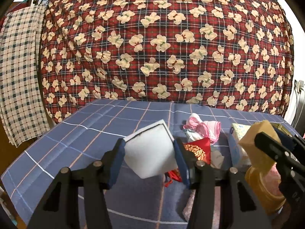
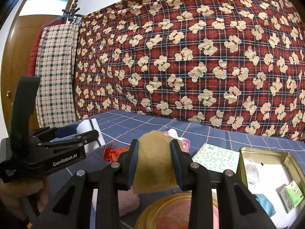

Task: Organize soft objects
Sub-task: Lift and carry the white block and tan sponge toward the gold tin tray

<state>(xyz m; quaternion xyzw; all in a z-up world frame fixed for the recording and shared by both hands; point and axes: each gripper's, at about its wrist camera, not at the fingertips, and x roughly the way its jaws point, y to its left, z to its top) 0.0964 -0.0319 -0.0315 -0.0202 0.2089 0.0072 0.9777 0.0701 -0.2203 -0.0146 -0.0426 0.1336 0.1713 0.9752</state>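
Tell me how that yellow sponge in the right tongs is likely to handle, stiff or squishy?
Probably squishy: the yellow sponge bulges out above the right tongs where the pads pinch it. Likely light, since it hangs held only by its sides. Its rough surface suggests it won't slip.

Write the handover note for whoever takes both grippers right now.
Left gripper: shut on the white sponge, held above the blue checked cloth.
Right gripper: shut on the tan sponge, above the round gold tin.
Square gold tin: open, already holds a green packet and white items.
Left out: pink cloth, red pouch, tissue pack.
Both sponges not yet placed.
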